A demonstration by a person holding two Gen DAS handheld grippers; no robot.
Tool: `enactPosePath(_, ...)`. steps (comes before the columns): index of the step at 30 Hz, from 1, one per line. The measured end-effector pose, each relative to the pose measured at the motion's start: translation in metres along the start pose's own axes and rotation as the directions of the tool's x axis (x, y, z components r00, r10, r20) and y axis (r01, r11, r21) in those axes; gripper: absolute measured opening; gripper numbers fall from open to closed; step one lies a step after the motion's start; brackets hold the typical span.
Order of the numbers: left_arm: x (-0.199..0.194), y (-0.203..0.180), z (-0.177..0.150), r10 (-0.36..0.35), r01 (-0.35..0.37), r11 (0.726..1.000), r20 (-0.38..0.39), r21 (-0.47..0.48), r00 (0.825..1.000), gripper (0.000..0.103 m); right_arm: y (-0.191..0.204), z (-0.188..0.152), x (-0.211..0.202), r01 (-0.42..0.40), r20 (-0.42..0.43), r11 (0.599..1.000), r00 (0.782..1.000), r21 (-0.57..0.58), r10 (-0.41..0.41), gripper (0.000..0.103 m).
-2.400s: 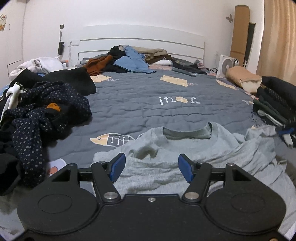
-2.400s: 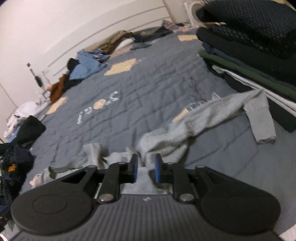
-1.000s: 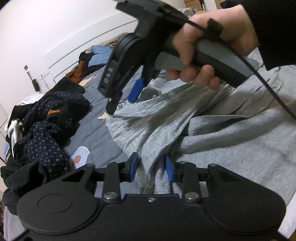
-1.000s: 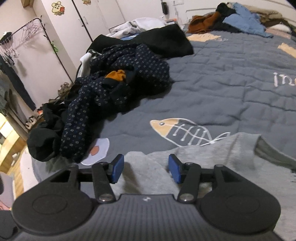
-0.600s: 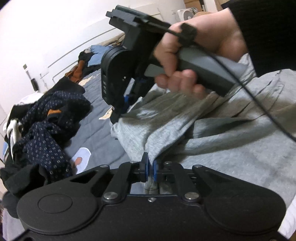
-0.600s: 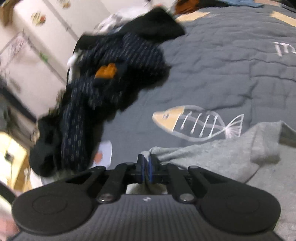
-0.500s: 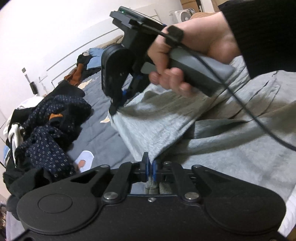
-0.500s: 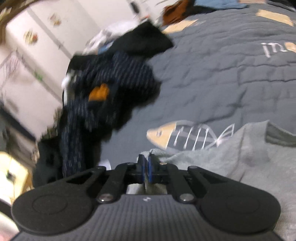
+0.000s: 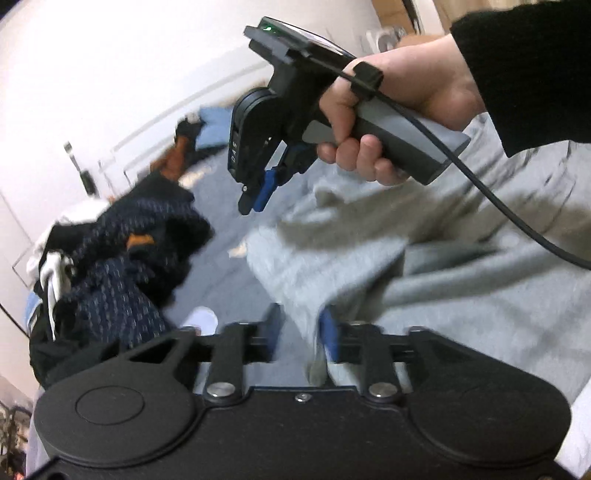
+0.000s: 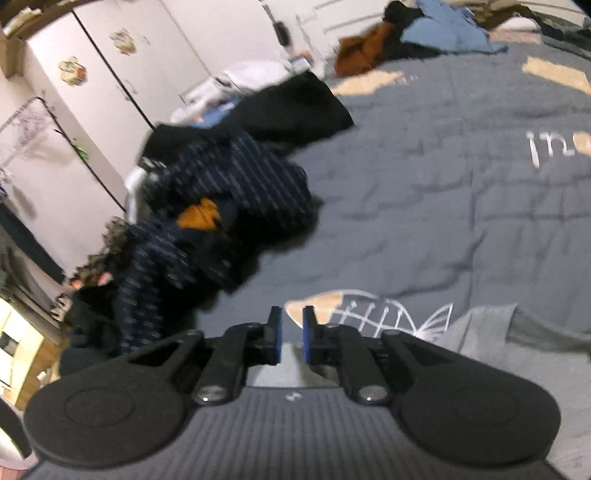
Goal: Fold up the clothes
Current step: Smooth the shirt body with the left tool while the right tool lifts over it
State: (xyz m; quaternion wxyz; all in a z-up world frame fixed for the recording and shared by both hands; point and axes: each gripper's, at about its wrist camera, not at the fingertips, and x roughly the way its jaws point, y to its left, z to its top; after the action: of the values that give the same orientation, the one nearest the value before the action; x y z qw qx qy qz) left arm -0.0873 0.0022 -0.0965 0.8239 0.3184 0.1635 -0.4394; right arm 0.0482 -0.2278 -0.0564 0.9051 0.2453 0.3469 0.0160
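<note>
A grey sweatshirt [image 9: 461, 295] lies rumpled on the grey quilt [image 10: 443, 184]; its collar end [image 10: 517, 354] shows in the right wrist view. My left gripper [image 9: 299, 332] is low over the shirt's near edge. Its jaws are opening, and a fold of grey cloth hangs loosely by the right pad without being pinched. My right gripper [image 9: 255, 201], held by a hand [image 9: 388, 110], hovers above the shirt's far corner. In its own view the right gripper [image 10: 291, 328] is opening, with only quilt and fish print seen through the narrow gap.
A heap of dark dotted clothes [image 9: 122, 273] fills the bed's left side [image 10: 207, 221]. Orange and blue garments [image 10: 424, 33] are piled by the headboard. White wardrobe doors [image 10: 110, 74] stand beyond the left edge of the bed.
Half a second ago both grippers were shut on the sweatshirt's edge. Both have now opened and let the cloth drop, and the right gripper has lifted off it.
</note>
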Motion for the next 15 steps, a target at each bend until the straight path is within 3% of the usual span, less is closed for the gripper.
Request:
enactPosePath(1,0.000,-0.001,0.002,-0.008,0.008,1.000,0.003,-0.002,1.000,0.031,0.000,0.003,-0.011,-0.006,0.010,1.000,1.000,-0.008,0.006,0.019)
enactPosePath(3,0.002,-0.007,0.005,-0.017,0.016,1.000,0.011,0.016,1.000,0.031,-0.002,0.006,-0.038,-0.010,0.040,1.000,0.999,-0.028,0.011,0.036)
enactPosePath(4,0.003,-0.011,0.007,-0.019,0.019,0.999,0.016,0.027,1.000,0.031,-0.007,0.005,-0.052,0.000,0.056,0.999,0.998,-0.034,0.002,0.038)
enactPosePath(7,0.005,-0.022,0.015,-0.025,0.023,0.998,0.035,0.050,0.999,0.031,-0.025,0.000,-0.092,0.029,0.097,0.999,0.995,-0.036,-0.025,0.041)
enactPosePath(15,0.012,-0.062,0.041,-0.086,0.077,0.991,0.083,0.113,0.993,0.033,-0.106,-0.041,-0.171,0.202,0.110,0.975,0.971,0.089,-0.211,0.045)
